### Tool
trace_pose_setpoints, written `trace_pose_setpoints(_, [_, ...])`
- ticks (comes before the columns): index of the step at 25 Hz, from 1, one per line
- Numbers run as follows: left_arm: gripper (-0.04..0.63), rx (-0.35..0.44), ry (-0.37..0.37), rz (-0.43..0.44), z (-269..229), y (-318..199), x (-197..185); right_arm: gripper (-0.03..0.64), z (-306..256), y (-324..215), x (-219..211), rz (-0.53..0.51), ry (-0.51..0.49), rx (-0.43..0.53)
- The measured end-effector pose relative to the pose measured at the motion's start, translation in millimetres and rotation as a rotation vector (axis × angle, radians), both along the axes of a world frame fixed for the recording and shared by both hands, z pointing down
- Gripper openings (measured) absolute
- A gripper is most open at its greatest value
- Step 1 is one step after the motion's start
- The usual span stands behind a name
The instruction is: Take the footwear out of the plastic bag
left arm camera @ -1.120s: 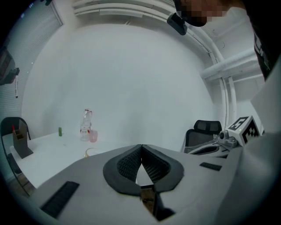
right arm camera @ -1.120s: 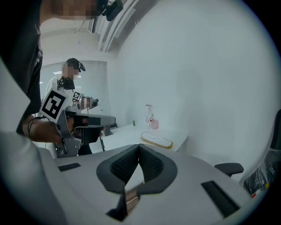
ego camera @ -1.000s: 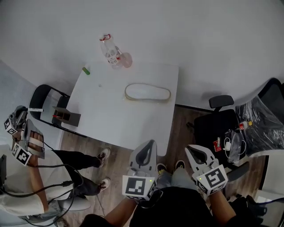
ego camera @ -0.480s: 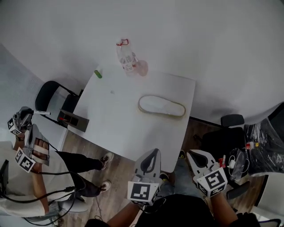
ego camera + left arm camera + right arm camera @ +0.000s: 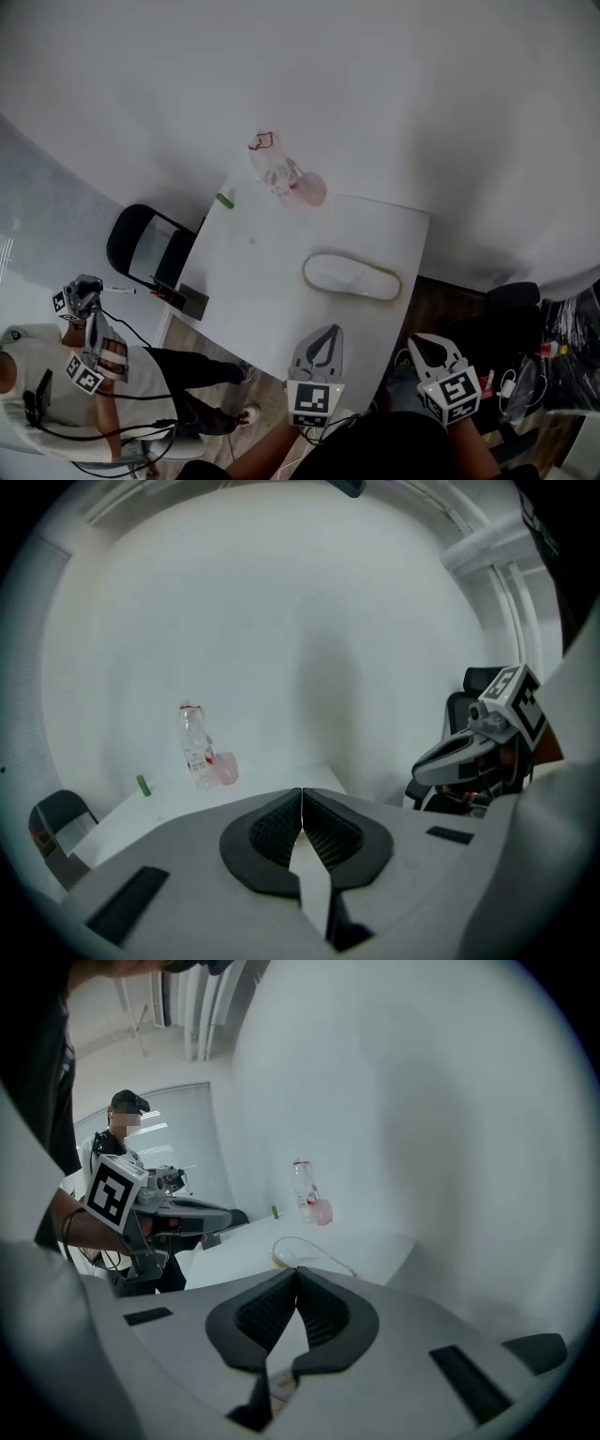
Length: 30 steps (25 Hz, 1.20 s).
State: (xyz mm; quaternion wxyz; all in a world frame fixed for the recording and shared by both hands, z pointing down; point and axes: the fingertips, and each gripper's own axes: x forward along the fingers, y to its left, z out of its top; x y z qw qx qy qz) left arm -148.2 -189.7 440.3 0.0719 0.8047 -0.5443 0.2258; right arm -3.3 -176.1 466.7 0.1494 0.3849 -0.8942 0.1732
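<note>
1. Right now your left gripper [image 5: 302,803] is closed, with nothing between its jaws.
2. Your right gripper [image 5: 296,1283] is closed too, and empty.
3. Both hover by the near corner of the table [image 5: 253,281], apart from the slipper [image 5: 352,277].
4. That slipper lies flat in its bag [image 5: 386,284], on the right half of the table.
5. A bottle [image 5: 274,171] and a pink cup [image 5: 311,190] stand together at the far edge.
6. To your left, another person [image 5: 56,384] holds grippers, near a chair [image 5: 141,244].
</note>
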Motion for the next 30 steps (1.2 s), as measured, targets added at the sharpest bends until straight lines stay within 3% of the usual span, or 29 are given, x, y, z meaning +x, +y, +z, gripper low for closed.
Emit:
trace_pose_setpoints(11, [0.023, -0.125, -0.314, -0.098, 64, -114, -8, 0.015, 65, -88, 21, -0.035, -0.131, -0.142])
trace_pose_setpoints(22, [0.025, -0.17, -0.56, -0.036, 119, -192, -41, 0.017, 132, -144, 5, -0.037, -0.127, -0.265])
trace_pose_setpoints(30, [0.025, -0.271, -0.645, -0.045, 166, -202, -75, 0.018, 142, -150, -6, -0.018, -0.219, -0.346])
